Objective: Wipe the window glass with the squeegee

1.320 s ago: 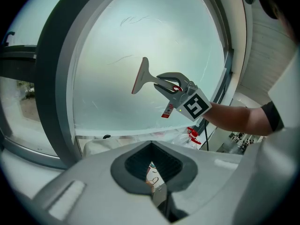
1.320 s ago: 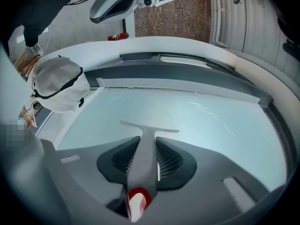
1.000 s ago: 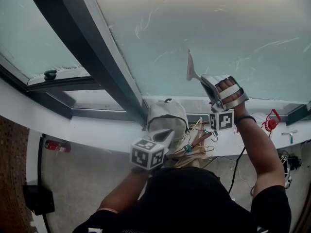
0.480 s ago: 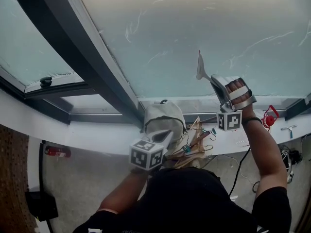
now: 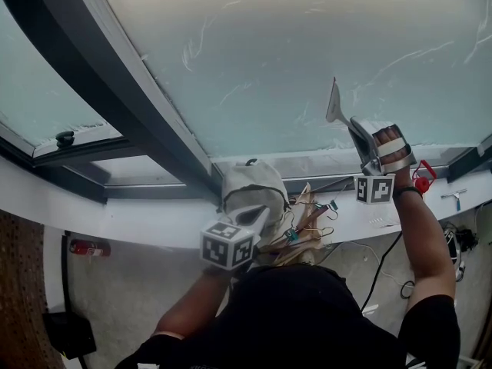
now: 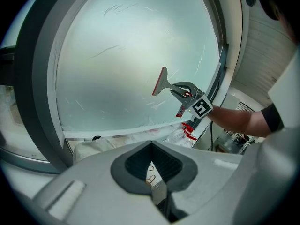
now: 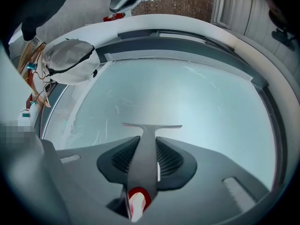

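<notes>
1. Up on the window glass, the head view shows us the squeegee low on the pane, on our right side.
2. Our right gripper holds it by the handle, just under the blade.
3. Only the right gripper view shows the grip close up. Both jaws are squeezed tight on the grey handle, and the thin blade lies crosswise just past the jaw tips.
4. The left gripper view shows us the squeegee from the side, with its blade edge against the glass.
5. That same view shows our left gripper with its jaws closed together and nothing in them.
6. Only the head view shows this gripper down by the sill, next to a white bag and well apart from the squeegee.
</notes>
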`<state>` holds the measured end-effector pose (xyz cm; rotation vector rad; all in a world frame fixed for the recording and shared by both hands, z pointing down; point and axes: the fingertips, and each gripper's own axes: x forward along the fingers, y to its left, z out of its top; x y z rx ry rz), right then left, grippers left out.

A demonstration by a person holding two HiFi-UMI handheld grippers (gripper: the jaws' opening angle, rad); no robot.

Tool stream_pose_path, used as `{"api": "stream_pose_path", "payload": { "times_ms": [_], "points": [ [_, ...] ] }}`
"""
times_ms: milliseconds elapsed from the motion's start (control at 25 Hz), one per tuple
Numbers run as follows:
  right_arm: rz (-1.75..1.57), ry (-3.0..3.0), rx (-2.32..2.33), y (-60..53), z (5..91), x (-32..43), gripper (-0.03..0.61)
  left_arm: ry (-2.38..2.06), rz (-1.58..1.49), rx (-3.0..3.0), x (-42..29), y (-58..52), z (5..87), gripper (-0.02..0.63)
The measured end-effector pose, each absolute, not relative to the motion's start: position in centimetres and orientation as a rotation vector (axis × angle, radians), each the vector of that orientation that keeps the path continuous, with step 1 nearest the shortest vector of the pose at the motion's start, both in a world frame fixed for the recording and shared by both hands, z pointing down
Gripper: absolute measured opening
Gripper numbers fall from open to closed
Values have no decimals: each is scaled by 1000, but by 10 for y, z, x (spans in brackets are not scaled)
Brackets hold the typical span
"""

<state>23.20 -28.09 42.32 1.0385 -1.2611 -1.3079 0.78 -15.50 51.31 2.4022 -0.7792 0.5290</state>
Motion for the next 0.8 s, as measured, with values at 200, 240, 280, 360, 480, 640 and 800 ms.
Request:
{"api": "stream_pose_path", "payload": {
  "times_ms": [200,240,280,360,480,640,800],
  "points": [
    [-1292,-1232,1039,-277,420,255,123,-769,537,2412,13,-155,511,0],
    [-1289,-1227,1039,-276,420,259,123,-768,539,2413,14,-154,511,0],
    [-1286,-1223,1038,-275,419,262,123,-766,540,2414,14,-154,511,0],
    [-1282,-1216,1038,-274,419,267,123,-761,541,2416,16,-153,511,0],
    [-1274,-1218,1038,-274,419,270,123,-754,543,2419,19,-152,511,0],
    [-1270,-1225,1042,-274,420,269,123,-753,550,2421,18,-152,510,0],
    [-1263,-1231,1036,-275,420,269,123,-761,539,2418,17,-152,509,0]
  ]
}}
